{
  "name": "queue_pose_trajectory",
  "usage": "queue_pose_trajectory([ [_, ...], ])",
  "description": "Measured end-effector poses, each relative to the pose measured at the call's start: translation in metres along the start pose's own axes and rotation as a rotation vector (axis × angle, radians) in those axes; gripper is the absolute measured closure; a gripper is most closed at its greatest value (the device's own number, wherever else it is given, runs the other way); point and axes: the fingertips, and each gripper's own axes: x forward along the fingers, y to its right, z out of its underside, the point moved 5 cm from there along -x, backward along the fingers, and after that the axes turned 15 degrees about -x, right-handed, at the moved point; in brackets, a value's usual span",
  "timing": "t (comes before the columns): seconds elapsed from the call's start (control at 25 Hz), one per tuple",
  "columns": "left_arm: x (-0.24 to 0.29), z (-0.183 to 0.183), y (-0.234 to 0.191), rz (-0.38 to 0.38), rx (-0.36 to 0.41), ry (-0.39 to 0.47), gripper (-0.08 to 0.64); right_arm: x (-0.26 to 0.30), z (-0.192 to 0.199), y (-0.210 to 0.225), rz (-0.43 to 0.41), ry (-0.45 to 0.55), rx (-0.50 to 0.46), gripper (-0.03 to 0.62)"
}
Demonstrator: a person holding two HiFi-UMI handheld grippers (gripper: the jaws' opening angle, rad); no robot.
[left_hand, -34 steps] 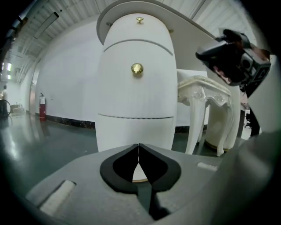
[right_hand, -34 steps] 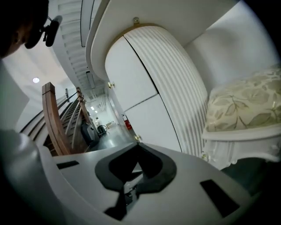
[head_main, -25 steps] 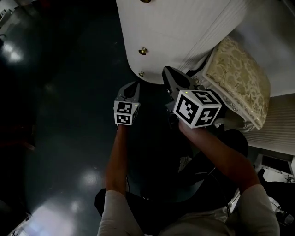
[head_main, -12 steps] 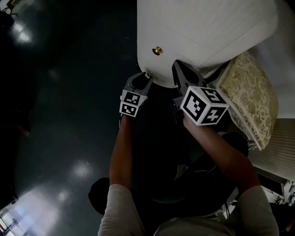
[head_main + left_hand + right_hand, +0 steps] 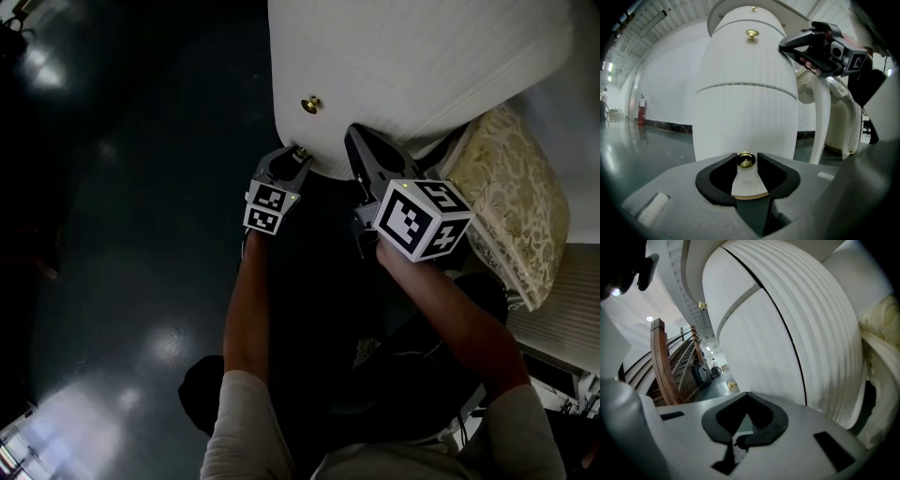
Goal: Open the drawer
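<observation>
A white, rounded cabinet (image 5: pixel 412 66) with ribbed drawer fronts carries small gold knobs. The middle knob (image 5: pixel 309 104) shows in the head view and higher up in the left gripper view (image 5: pixel 751 33). The lowest knob (image 5: pixel 746 160) sits on the bottom drawer (image 5: pixel 745 122), right between the tips of my left gripper (image 5: pixel 746 157). Its jaws have just been opening and stand apart around the knob without pressing on it. In the head view that left gripper (image 5: pixel 292 155) is at the cabinet's lower edge. My right gripper (image 5: pixel 354 141) hovers beside the cabinet's right flank, shut and empty (image 5: pixel 746 393).
A cream and gold upholstered chair (image 5: pixel 520 202) stands just right of the cabinet, its white leg (image 5: pixel 824 117) close to my right arm. Dark glossy floor (image 5: pixel 122 244) spreads to the left. A wooden staircase (image 5: pixel 663 362) shows far behind the cabinet.
My left gripper has moved forward to the cabinet's lowest knob and its jaws have opened around it. The right gripper has edged closer to the cabinet.
</observation>
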Motion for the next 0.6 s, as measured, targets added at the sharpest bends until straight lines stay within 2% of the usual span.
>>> queue_pose_trajectory([
  [0.24,-0.001,0.000,0.001,-0.033,0.019,0.023,0.444,-0.008,-0.001,-0.005,0.013,0.006,-0.015,0.577],
  [0.44,-0.002,-0.002,0.001,-0.054,0.038,0.005,0.453,-0.011,-0.007,0.000,0.040,0.022,0.021,0.577],
  [0.6,-0.003,-0.002,0.002,-0.038,0.033,-0.018,0.456,-0.013,-0.014,0.001,0.046,0.042,0.037,0.577],
])
